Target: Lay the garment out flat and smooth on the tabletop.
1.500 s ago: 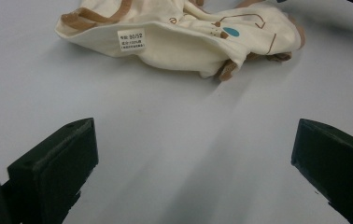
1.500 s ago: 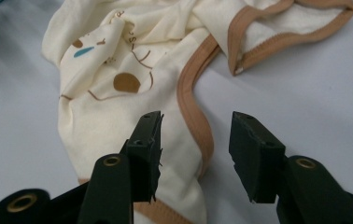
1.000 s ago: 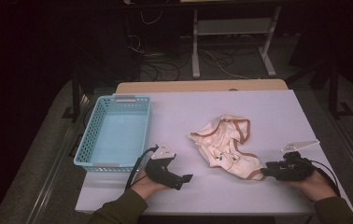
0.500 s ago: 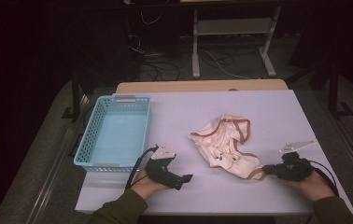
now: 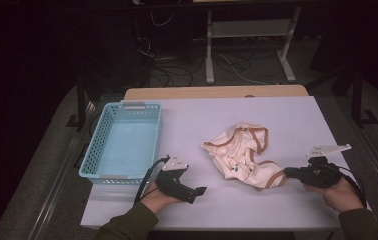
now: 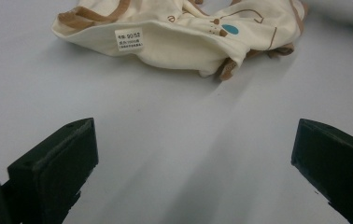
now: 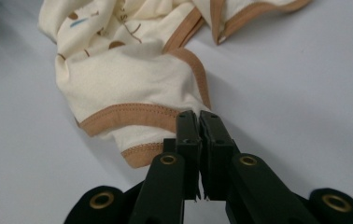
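A small white label (image 6: 129,39) was sewn on the cream garment (image 5: 242,155); in the left gripper view its top line read about "90/52", and the smaller lines under it were too small to read. A teal dot and brown drawings were printed on the cloth.

There was one garment, one light blue basket (image 5: 124,142) and two grippers. The garment lay crumpled on the white table (image 5: 287,115), right of the middle, well apart from the basket.

The right gripper (image 7: 198,122) had just closed its jaws, and in its own view they were clenched on the brown-trimmed edge of the garment. The high view showed this pinch only from far. The left gripper (image 5: 197,192) rested on the table near the basket, its jaws wide apart with only bare table between them.
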The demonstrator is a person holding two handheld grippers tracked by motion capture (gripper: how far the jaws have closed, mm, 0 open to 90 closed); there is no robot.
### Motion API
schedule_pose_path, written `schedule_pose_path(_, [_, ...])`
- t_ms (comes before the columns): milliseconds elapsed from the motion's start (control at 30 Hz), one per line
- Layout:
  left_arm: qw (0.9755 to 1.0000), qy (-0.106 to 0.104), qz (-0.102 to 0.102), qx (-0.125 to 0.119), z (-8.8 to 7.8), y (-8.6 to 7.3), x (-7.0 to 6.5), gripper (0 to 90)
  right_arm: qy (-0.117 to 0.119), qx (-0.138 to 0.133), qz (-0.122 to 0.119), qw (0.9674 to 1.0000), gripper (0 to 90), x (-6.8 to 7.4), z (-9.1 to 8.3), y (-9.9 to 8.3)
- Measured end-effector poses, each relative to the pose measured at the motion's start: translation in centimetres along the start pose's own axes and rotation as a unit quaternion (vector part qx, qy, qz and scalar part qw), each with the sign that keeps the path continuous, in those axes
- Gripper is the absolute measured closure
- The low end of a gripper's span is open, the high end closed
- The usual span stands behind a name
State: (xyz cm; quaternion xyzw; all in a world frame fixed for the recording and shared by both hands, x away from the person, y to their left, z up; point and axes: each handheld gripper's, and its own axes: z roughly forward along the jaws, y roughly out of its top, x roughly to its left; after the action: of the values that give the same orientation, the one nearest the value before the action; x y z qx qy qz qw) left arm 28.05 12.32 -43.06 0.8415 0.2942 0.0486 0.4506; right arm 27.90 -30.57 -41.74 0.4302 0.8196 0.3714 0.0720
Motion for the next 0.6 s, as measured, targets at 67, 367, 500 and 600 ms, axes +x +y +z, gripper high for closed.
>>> schedule_pose_path(67, [1.0,0.0,-0.001,0.0,0.0,0.0,0.0,0.0,-0.002,-0.008,-0.004,1.0,85.4,-0.2,-0.2,0.4])
schedule_pose_path(367, [1.0,-0.001,-0.002,0.001,0.1,0.0,0.0,0.0,-0.023,-0.036,-0.006,0.9991,85.7,-1.4,-0.6,2.5])
schedule_pose_path(500, [1.0,0.0,-0.002,0.001,0.1,0.0,0.0,0.0,-0.029,-0.048,-0.011,0.9984,85.7,-1.6,-0.6,3.6])
schedule_pose_path(600, [1.0,0.0,-0.002,0.001,0.1,0.0,0.0,0.0,-0.036,-0.05,-0.011,0.998,85.8,-1.9,-0.3,4.3])
